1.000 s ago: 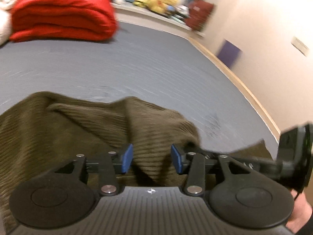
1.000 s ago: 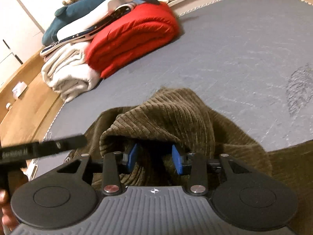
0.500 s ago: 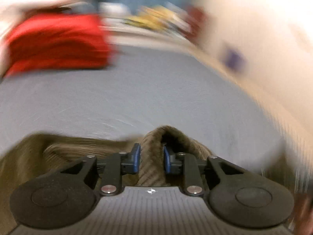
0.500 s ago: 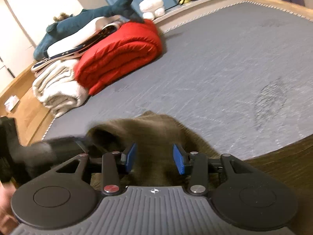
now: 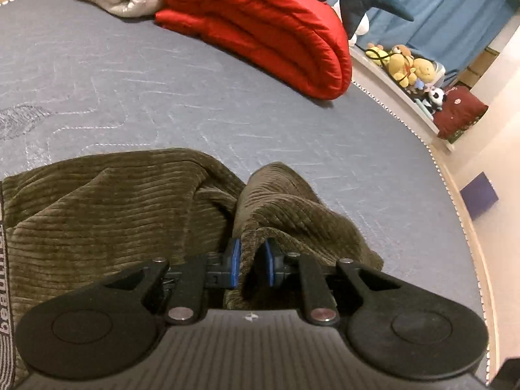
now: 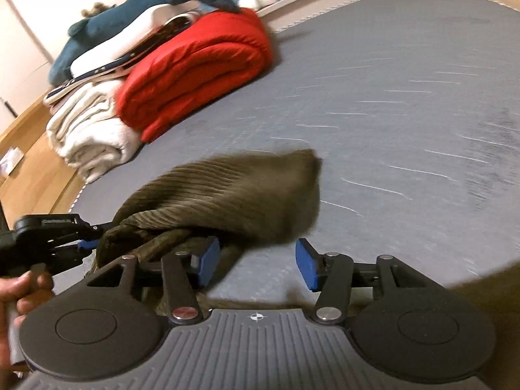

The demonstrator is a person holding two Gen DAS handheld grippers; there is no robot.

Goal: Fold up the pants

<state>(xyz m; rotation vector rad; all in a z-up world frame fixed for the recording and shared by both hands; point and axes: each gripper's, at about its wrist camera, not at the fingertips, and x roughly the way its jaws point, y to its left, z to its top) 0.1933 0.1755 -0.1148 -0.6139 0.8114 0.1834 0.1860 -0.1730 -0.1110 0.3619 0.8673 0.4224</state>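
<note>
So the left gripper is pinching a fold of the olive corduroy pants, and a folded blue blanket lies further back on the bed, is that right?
Only the colour is wrong. The left wrist view shows the blanket is red. The left gripper does pinch the pants.

the left tool [image 5: 253,265] has just been closing, and its blue pads [image 5: 234,261] now pinch a raised ridge of the corduroy pants [image 5: 97,214]. the right tool [image 6: 256,261] has just been opening; its pads [image 6: 208,258] stand apart, with bare mattress between them. a hand [image 6: 18,295] grips the left tool's handle.
</note>
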